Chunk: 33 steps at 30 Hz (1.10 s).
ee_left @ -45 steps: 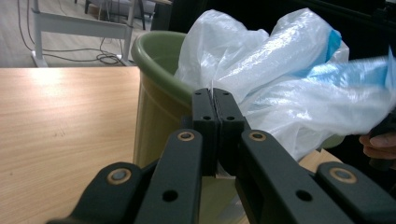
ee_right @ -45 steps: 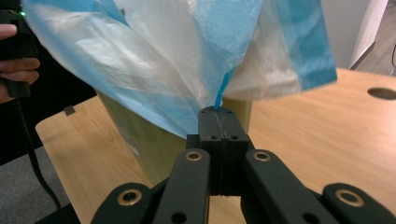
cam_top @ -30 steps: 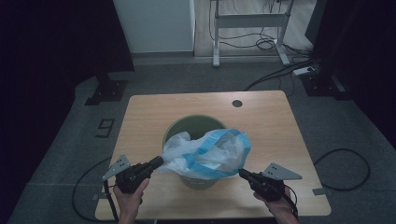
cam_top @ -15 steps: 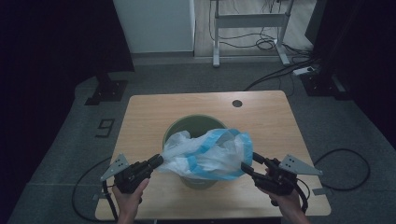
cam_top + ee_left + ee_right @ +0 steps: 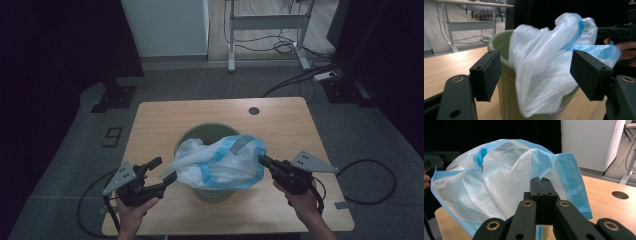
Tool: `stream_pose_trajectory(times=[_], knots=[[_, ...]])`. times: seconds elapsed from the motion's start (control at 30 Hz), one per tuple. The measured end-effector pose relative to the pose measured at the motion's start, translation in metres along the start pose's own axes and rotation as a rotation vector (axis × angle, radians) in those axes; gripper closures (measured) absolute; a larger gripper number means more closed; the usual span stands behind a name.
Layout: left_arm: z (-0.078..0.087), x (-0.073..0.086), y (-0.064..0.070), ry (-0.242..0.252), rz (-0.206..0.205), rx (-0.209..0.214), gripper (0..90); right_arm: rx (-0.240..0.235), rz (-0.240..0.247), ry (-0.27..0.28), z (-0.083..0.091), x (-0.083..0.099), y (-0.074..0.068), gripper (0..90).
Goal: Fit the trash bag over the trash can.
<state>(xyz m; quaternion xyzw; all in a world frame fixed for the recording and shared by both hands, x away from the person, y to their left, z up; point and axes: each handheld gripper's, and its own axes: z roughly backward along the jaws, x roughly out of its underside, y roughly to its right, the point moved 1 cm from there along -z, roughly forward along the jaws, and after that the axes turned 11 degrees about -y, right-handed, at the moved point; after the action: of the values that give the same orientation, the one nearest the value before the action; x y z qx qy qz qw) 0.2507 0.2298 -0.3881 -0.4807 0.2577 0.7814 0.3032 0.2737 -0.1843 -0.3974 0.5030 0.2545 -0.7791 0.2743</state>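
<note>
A green bin [image 5: 186, 137] stands mid-table with a white and blue plastic bag [image 5: 220, 161] draped over its mouth. My left gripper [image 5: 161, 172] is at the bag's left corner with its jaws wide open. In the left gripper view the bag [image 5: 541, 62] hangs over the bin rim [image 5: 499, 46] just beyond the open gripper [image 5: 537, 73], and it looks blurred. My right gripper [image 5: 261, 160] is shut on the bag's blue right edge. In the right gripper view the closed gripper [image 5: 541, 185] pinches the bag [image 5: 499, 177], which billows in front of it.
The wooden table [image 5: 165, 120] has a round cable hole [image 5: 254, 110] at its back right. Bare tabletop lies behind and on both sides of the bin. On the floor beyond are cables and a desk frame [image 5: 267, 20].
My left gripper has opened and let go of the bag's left corner. The right gripper, still shut on the bag, has moved slightly forward.
</note>
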Motion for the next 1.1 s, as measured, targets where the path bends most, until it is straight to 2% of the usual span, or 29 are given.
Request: stream_pose_trajectory(times=[0.13,0.3,0.53,0.6,0.87,0.93,1.1], knots=[[-0.005,-0.015,0.004,-0.034,-0.040,0.019,26.7,0.000,0.010,-0.008,-0.001,-0.002,-0.002,89.2],[-0.020,-0.032,0.007,-0.087,-0.080,0.048,31.3,-0.003,0.011,-0.017,-0.002,-0.004,-0.001,89.2],[-0.039,-0.049,0.009,-0.134,-0.091,0.064,35.9,-0.004,0.013,-0.023,-0.002,-0.004,0.000,89.2],[-0.043,-0.054,0.011,-0.157,-0.103,0.071,41.0,-0.004,0.011,-0.027,-0.002,-0.004,0.000,89.2],[-0.065,-0.069,0.021,-0.231,-0.148,0.095,44.3,-0.010,0.013,-0.027,-0.002,-0.007,0.000,89.2],[-0.069,-0.070,0.023,-0.234,-0.163,0.085,50.3,-0.011,0.014,-0.027,-0.002,-0.007,-0.001,89.2],[-0.075,-0.073,0.022,-0.233,-0.155,0.081,78.7,-0.007,0.014,-0.024,-0.002,-0.008,0.000,89.2]])
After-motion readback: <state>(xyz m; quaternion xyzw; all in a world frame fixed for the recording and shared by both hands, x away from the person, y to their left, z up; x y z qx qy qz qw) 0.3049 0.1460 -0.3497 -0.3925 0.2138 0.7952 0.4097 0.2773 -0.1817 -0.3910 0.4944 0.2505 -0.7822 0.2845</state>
